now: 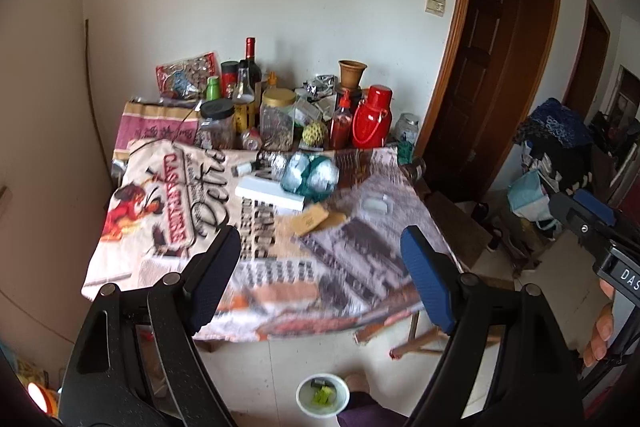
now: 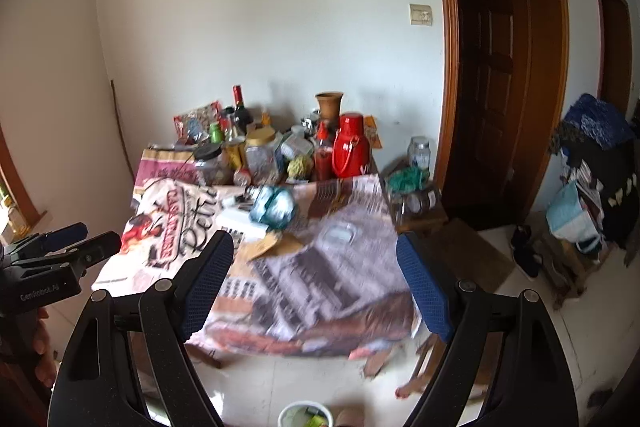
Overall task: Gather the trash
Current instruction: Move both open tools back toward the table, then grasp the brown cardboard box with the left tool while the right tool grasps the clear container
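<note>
The left claw (image 1: 320, 267) is standing wide open, with nothing between its two fingers. The right claw (image 2: 316, 275) is also wide open and is holding nothing. In the left view the right claw is peeking in at 3 o'clock, with a hand (image 1: 600, 331) gripping it. In the right view the left claw is showing at 9 o'clock.

Both claws are pointing down at a table (image 1: 280, 267) that is wearing a printed cloth. On the cloth, near the middle of the left view, a brown paper scrap (image 1: 316, 221) is lying flat. Just above it, toward 12 o'clock, a white box (image 1: 270, 195) is resting, and a blue-green bundle (image 1: 310, 173) is touching the box at its far side. A small clear thing (image 1: 375, 205) is sitting at 2 o'clock from the scrap; it is too blurry to name.

At the back of the table, jars and bottles are standing close together. A red flask (image 1: 372, 123) is standing upright at the right end of that row.

A white cup (image 1: 322, 395) is sitting on the floor at 6 o'clock, below the table edge. Green trash (image 1: 322, 395) is lying inside it.
</note>
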A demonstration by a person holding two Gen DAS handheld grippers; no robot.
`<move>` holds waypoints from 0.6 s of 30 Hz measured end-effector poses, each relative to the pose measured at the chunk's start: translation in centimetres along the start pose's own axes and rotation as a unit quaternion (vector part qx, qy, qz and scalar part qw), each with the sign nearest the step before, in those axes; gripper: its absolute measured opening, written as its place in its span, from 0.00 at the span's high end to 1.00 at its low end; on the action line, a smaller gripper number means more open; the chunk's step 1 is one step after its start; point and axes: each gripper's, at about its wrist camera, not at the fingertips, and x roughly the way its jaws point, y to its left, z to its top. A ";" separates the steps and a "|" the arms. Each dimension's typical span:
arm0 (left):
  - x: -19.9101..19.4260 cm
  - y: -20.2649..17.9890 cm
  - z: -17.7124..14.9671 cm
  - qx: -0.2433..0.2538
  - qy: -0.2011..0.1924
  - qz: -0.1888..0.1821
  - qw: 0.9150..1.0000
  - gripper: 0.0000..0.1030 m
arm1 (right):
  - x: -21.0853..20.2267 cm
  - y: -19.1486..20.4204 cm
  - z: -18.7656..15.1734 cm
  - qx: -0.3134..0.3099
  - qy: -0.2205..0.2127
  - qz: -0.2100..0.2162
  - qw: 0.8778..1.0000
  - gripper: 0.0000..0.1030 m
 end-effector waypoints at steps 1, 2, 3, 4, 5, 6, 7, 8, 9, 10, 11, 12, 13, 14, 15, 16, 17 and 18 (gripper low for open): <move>1.3 -0.5 1.1 -0.002 0.003 0.004 1.000 0.21 | 0.9 -0.7 0.7 -0.002 0.003 0.001 1.000 0.21; 2.2 -0.9 1.8 -0.004 0.005 0.006 1.000 0.21 | 1.8 -1.3 1.3 -0.006 0.009 0.002 1.000 0.21; 3.1 -1.3 2.6 -0.008 0.005 0.008 1.000 0.21 | 2.7 -1.9 1.9 -0.009 0.015 0.001 1.000 0.21; 3.9 -1.6 3.2 -0.010 0.005 0.010 1.000 0.21 | 3.8 -2.6 2.5 -0.013 0.021 0.001 1.000 0.21; 4.7 -2.0 3.7 -0.014 0.003 0.013 1.000 0.21 | 5.0 -3.3 3.0 -0.017 0.027 0.002 0.999 0.21; 5.5 -2.3 4.2 -0.017 0.003 0.017 1.000 0.21 | 5.8 -3.9 3.2 -0.020 0.033 0.003 0.999 0.21; 6.6 -2.5 4.7 -0.022 0.004 0.022 1.000 0.21 | 7.0 -4.6 3.5 -0.023 0.042 0.005 0.999 0.21; 7.4 -2.6 5.0 -0.026 0.006 0.024 0.999 0.21 | 8.2 -5.3 3.7 -0.024 0.052 0.008 0.998 0.21; 8.4 -2.8 5.2 -0.030 0.010 0.027 0.999 0.21 | 9.0 -5.6 3.6 -0.025 0.057 0.010 0.998 0.21; 9.5 -2.9 5.5 -0.034 0.016 0.030 0.999 0.21 | 10.1 -6.2 3.8 -0.024 0.065 0.011 0.998 0.21; 10.3 -3.0 5.6 -0.036 0.021 0.031 0.999 0.21 | 11.1 -6.6 3.7 -0.023 0.074 0.011 0.997 0.21; 11.4 -3.0 5.8 -0.038 0.031 0.032 0.998 0.21 | 12.1 -6.9 3.7 -0.021 0.085 0.011 0.996 0.21; 12.7 -2.9 5.9 -0.040 0.045 0.031 0.998 0.21 | 13.1 -7.2 3.5 -0.017 0.098 0.012 0.995 0.21; 13.5 -2.9 5.9 -0.039 0.054 0.031 0.997 0.21 | 14.0 -7.4 3.4 -0.011 0.110 0.014 0.994 0.21; 14.4 -2.8 5.8 -0.038 0.064 0.030 0.997 0.21 | 14.9 -7.7 3.3 -0.003 0.122 0.016 0.992 0.21; 15.5 -2.5 5.7 -0.036 0.075 0.031 0.996 0.21 | 15.8 -7.9 3.0 0.007 0.133 0.019 0.991 0.21; 16.5 -2.3 5.5 -0.034 0.086 0.031 0.995 0.21 | 16.8 -8.0 2.6 0.018 0.145 0.021 0.989 0.21; 18.0 -1.9 5.3 -0.031 0.101 0.028 0.994 0.21 | 17.7 -8.1 2.2 0.026 0.156 0.022 0.987 0.21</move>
